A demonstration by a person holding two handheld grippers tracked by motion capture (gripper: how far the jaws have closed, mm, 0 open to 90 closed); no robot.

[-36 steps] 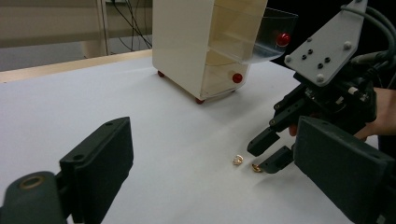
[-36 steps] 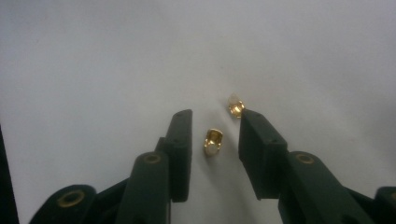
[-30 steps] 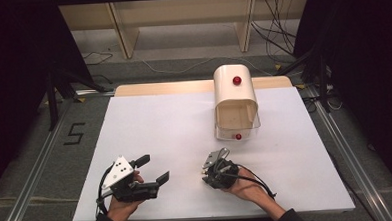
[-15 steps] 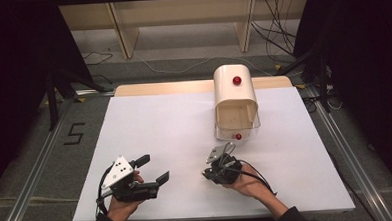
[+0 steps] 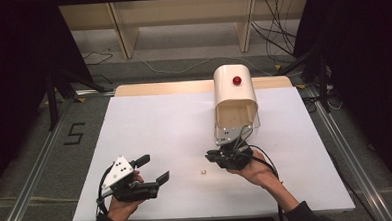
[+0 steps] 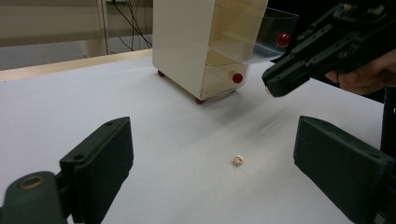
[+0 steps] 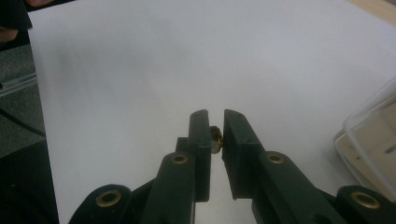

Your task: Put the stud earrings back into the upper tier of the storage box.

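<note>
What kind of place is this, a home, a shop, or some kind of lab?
Most likely a lab set up for recording manipulation. A bare white table stands among dark curtains, loose cables run over the floor behind it, and a person works a hand-held gripper in each hand beside a small cream drawer unit.

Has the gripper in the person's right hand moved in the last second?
Yes. The right gripper has shifted away from the person, up the table toward the cream drawer box, and now sits just below its open drawer.

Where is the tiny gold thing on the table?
The tiny gold piece lies loose on the white table, near the front edge, between the left hand-held gripper and the right hand-held gripper.
</note>
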